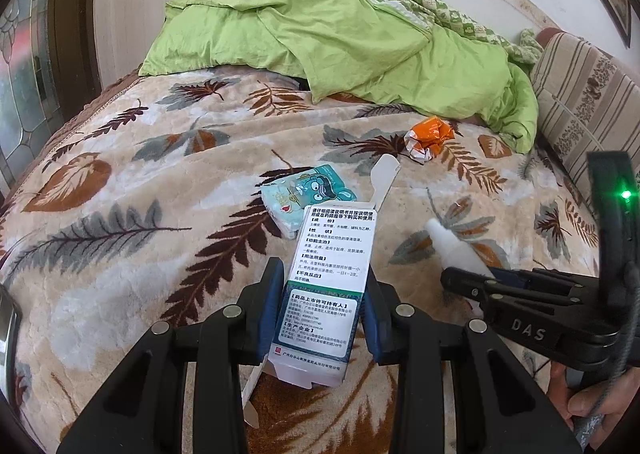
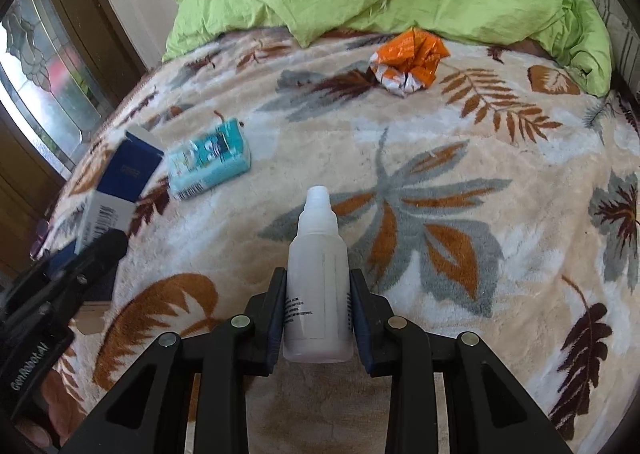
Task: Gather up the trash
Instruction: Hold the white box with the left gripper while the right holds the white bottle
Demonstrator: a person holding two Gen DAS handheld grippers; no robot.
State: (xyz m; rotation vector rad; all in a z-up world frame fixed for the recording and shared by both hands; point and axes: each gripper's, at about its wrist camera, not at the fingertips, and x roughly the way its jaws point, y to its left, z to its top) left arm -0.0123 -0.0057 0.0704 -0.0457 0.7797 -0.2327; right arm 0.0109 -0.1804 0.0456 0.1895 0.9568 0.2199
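Observation:
My left gripper (image 1: pixel 322 282) is shut on a white medicine box (image 1: pixel 334 278) printed with text, its top flap open, held above the leaf-patterned blanket (image 1: pixel 120 213). My right gripper (image 2: pixel 318 286) is shut on a small white plastic bottle (image 2: pixel 318 274), cap pointing away. In the right wrist view the box (image 2: pixel 120 189) shows blue and white at the left, with the left gripper's fingers (image 2: pixel 100 250) around it. The bottle (image 1: pixel 452 250) also shows in the left wrist view. A teal tissue pack (image 1: pixel 308 193) (image 2: pixel 208 163) and a crumpled orange wrapper (image 1: pixel 428 137) (image 2: pixel 408 59) lie on the blanket.
A green duvet (image 1: pixel 340 37) is heaped at the far end of the bed. A striped cushion (image 1: pixel 584 101) lines the right side. A wooden door with patterned glass (image 2: pixel 44 85) stands to the left. A hand (image 1: pixel 592 406) grips the right tool.

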